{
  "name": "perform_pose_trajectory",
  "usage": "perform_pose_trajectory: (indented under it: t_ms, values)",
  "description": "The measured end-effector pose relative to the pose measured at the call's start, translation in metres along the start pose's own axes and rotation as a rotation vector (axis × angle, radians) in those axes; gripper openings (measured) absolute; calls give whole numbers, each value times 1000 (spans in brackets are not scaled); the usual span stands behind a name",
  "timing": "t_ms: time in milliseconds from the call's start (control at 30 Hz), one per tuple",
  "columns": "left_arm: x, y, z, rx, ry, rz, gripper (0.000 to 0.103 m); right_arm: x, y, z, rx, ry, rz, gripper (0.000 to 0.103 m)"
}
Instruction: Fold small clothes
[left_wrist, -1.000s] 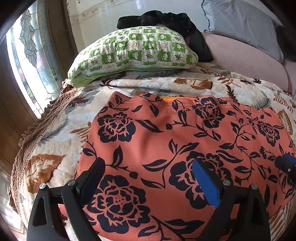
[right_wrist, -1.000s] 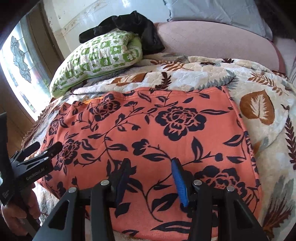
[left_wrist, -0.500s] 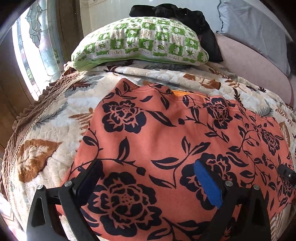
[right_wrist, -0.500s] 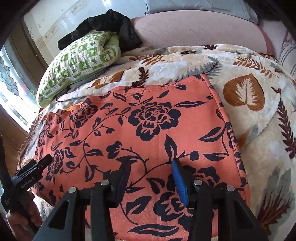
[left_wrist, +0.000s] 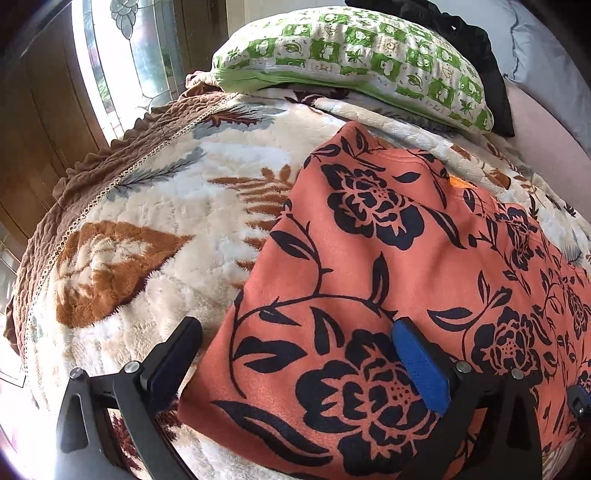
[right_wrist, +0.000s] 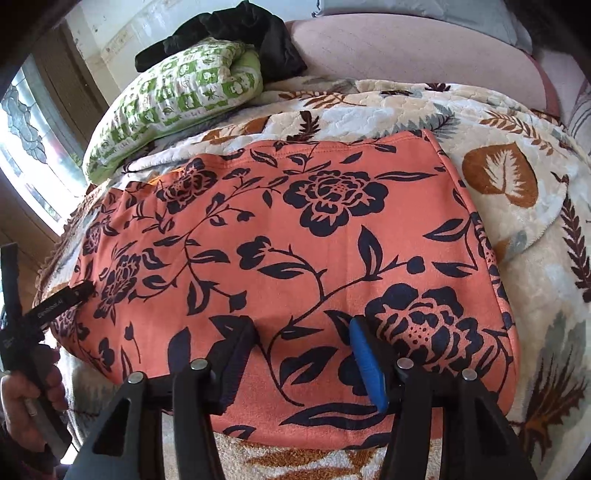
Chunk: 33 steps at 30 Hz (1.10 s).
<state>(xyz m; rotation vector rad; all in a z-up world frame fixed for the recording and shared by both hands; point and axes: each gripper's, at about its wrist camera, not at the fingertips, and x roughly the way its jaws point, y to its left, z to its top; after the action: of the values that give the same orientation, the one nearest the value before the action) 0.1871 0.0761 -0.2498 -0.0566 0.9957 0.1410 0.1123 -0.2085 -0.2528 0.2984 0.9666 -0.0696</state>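
orange floral garment lay flat, seemingly folded once, further folds pending; left gripper had just spread wide at its nine-o'clock edge, right gripper half-open, both empty.

Both claws: black plastic frames, silver screw heads. Left claw and right claw each have one dark pad, one blue pad. White lettering on left claw's side.

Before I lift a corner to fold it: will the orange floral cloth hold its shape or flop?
The orange floral cloth will probably flop: it lies flat and follows the plush blanket. It looks thin, so likely light. The blanket's pile may drag on it.
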Motion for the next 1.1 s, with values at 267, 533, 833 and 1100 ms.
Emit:
perform_pose_trajectory:
  t_ms: [267, 533, 833, 1100]
  values:
    - [-47, -18, -16, 95, -99, -53, 103, -13, -4, -2, 46, -54, -8, 59]
    - [-56, -28, -26, 75, -50, -135, 103, -47, -29, -12, 155, -151, -28, 59]
    - [-37, -32, -44, 118, 47, -121, 103, -33, -36, -37, 109, -51, -34, 64]
    - [-66, 11, -46, -28, 7, -194, 103, -62, -50, -52, 223, -114, 108, 67]
